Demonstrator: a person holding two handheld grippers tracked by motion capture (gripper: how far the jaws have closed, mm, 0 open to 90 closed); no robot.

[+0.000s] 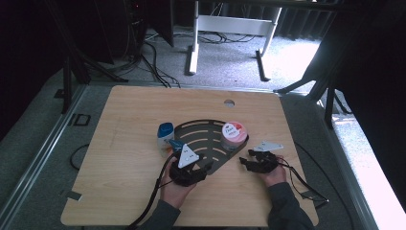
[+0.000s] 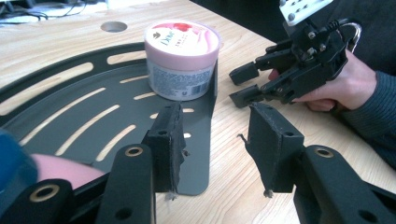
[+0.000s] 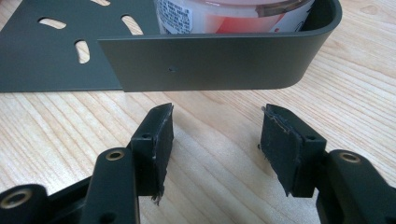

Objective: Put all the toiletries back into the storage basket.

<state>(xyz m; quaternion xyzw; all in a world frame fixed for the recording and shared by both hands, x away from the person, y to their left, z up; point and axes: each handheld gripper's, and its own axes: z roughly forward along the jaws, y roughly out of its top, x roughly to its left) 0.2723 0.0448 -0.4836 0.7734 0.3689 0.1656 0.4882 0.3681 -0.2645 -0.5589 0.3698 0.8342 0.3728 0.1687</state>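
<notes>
A dark slotted metal tray point(image 1: 201, 136) shaped like a fan lies mid-table. On its right corner stands a pink Dove jar point(image 1: 233, 135), against the raised wall. A white bottle with a blue cap point(image 1: 165, 139) stands by the tray's left edge. My left gripper point(image 1: 206, 165) hovers at the tray's near corner, open point(image 2: 215, 135), with bare wood between its pads and the jar point(image 2: 182, 58) farther off. My right gripper point(image 1: 244, 160) rests on the table right of the tray, open point(image 3: 215, 135), facing the tray wall point(image 3: 210, 63) with nothing between its fingers.
The wooden table point(image 1: 124, 158) has a round hole point(image 1: 229, 102) near its far edge. Bare wood lies left of the bottle and along the near edge. Cables trail from both grippers. Beyond the table is grey floor with a white desk frame point(image 1: 230, 28).
</notes>
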